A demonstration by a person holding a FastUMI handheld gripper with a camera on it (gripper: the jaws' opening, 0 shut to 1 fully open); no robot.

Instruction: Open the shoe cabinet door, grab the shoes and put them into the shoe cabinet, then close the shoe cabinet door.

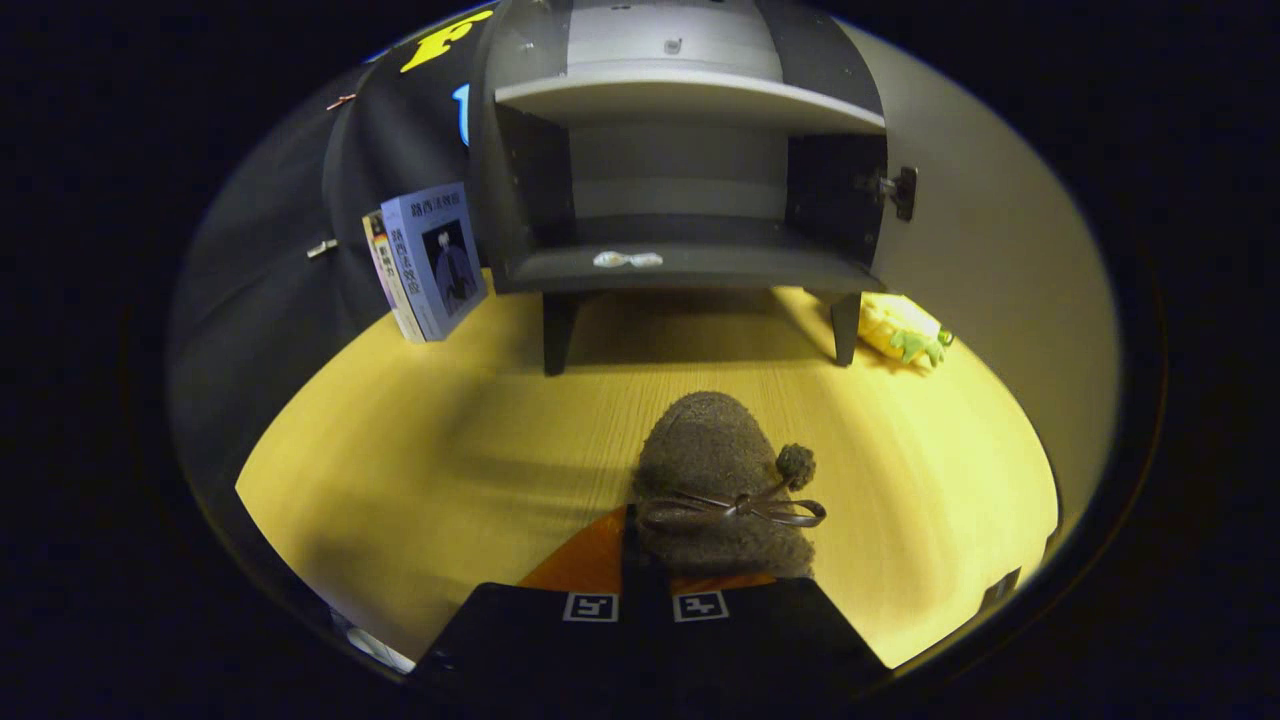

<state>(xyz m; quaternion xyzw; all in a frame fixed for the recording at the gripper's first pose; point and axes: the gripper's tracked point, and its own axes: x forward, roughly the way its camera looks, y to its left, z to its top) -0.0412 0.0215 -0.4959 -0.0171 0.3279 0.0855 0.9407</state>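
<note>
A fuzzy brown slipper-like shoe (722, 470) with a thin bow and a pompom points toward the cabinet. My gripper (646, 565) is shut on its near rim, and the fingers (585, 565) stand close together at its heel. The shoe hangs over the yellow wooden tabletop (430, 470), a short way in front of the dark shoe cabinet (690, 265). The cabinet stands on short legs, and its door (985, 230) is swung wide to the right on its hinge (900, 190). An upper shelf (680, 100) and a lower shelf show inside. A small pale object (627, 259) lies on the lower shelf.
Two books (430, 260) lean upright against the wall left of the cabinet. A yellow and green plush toy (905, 330) lies by the cabinet's right leg, under the door. The tabletop ends at a dark edge on the left and on the near side.
</note>
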